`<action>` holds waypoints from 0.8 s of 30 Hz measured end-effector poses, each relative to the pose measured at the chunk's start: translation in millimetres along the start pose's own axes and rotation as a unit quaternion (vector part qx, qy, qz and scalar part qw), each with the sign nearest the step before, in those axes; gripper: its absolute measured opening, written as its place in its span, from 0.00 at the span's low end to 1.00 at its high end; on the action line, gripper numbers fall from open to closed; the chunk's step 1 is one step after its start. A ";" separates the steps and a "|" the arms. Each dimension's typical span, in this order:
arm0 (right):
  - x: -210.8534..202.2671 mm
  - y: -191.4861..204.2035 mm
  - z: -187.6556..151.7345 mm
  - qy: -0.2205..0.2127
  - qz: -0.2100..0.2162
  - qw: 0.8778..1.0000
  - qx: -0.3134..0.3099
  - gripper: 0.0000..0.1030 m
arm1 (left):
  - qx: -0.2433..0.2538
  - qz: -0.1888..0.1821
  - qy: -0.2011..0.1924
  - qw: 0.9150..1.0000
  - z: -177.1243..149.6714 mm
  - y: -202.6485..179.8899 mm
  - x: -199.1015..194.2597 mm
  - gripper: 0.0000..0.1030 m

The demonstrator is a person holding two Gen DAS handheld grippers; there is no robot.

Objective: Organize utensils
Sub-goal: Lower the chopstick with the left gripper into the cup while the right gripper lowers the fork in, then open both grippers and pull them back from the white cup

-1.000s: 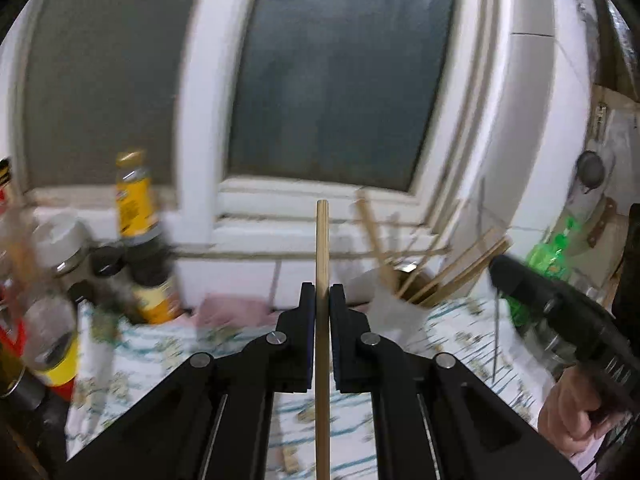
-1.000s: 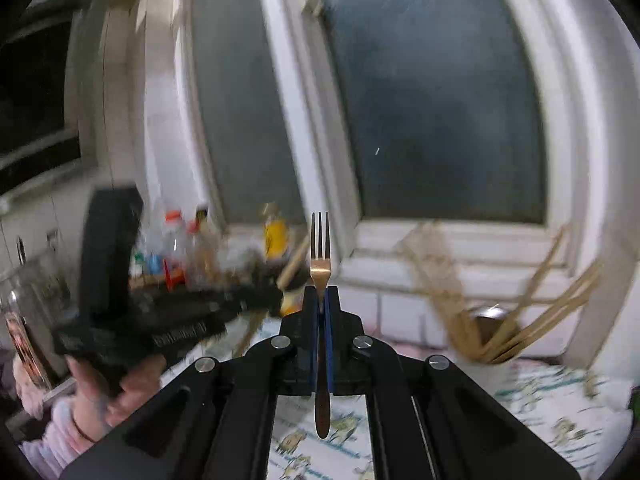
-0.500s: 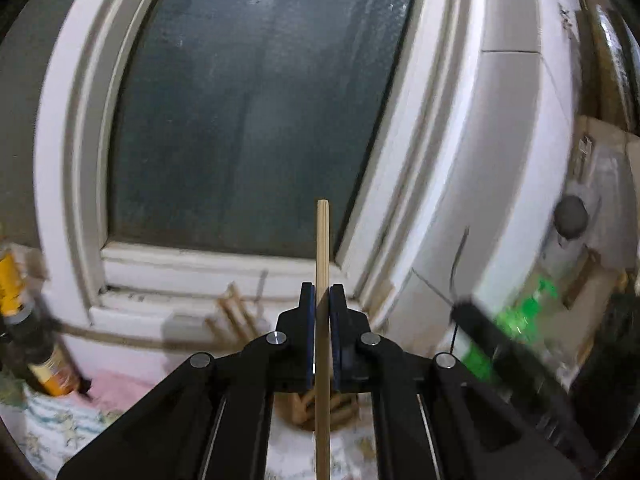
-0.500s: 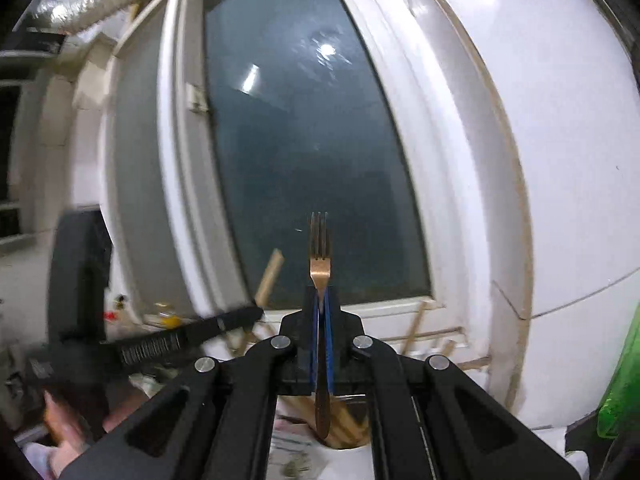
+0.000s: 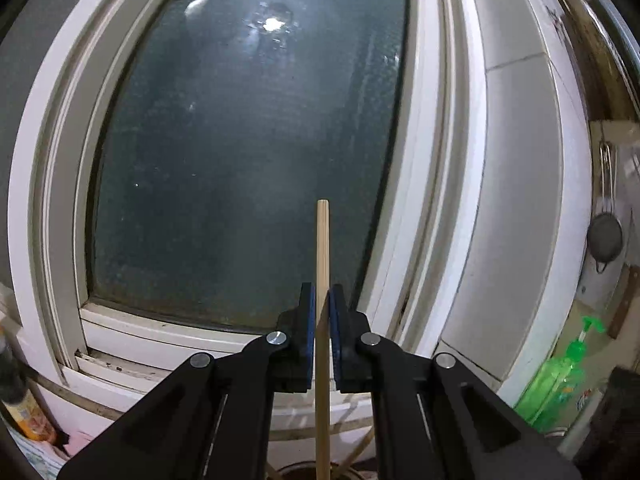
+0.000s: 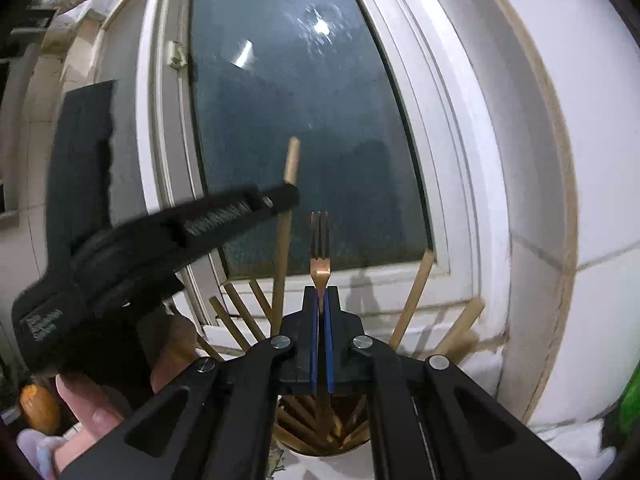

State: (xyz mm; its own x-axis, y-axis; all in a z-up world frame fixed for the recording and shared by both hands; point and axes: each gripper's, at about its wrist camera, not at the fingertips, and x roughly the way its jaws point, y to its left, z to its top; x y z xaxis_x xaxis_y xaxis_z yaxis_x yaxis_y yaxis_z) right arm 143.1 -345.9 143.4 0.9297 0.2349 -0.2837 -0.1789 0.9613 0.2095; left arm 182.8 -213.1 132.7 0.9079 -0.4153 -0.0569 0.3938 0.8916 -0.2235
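Note:
My left gripper (image 5: 322,296) is shut on a pale wooden chopstick (image 5: 323,248) that stands upright in front of the window. The rim of the utensil holder (image 5: 292,471) peeks in below it. In the right wrist view my right gripper (image 6: 321,294) is shut on a copper fork (image 6: 320,266), tines up. Just below sits the round utensil holder (image 6: 352,442) with several wooden chopsticks (image 6: 414,298) fanned out of it. The left gripper (image 6: 286,198) appears there too, holding its chopstick (image 6: 289,184) above the holder, with a person's hand (image 6: 92,412) on its grip.
A frosted window (image 5: 248,140) in a white frame fills the background, close ahead. A green soap bottle (image 5: 560,380) and a hanging strainer (image 5: 605,236) are at the right. A dark bottle (image 5: 20,404) stands at the far left.
Both grippers have swung right and closed in on the window. The counter with its bottles has dropped out of view, and the utensil holder now lies right beneath both grippers.

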 end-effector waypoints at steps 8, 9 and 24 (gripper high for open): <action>24.4 -2.6 -15.6 0.033 -0.006 0.999 0.011 0.03 | -0.007 0.012 -0.034 0.999 -15.2 8.7 -0.8 0.06; 25.9 -1.9 -17.3 0.035 -0.006 0.999 0.012 0.03 | -0.007 0.016 -0.039 0.999 -15.4 7.7 -1.2 0.06; 24.6 -1.3 -29.2 0.079 0.013 0.997 0.016 0.03 | 0.016 -0.003 -0.020 1.000 -16.9 9.0 -25.8 0.06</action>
State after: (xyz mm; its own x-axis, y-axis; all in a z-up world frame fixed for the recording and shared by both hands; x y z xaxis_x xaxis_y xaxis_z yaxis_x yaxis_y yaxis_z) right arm 156.8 -337.1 108.8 0.8618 0.2826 -0.4212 -0.1902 0.9498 0.2482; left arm 160.5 -197.4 115.7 0.9106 -0.4130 -0.0177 0.4023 0.8952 -0.1917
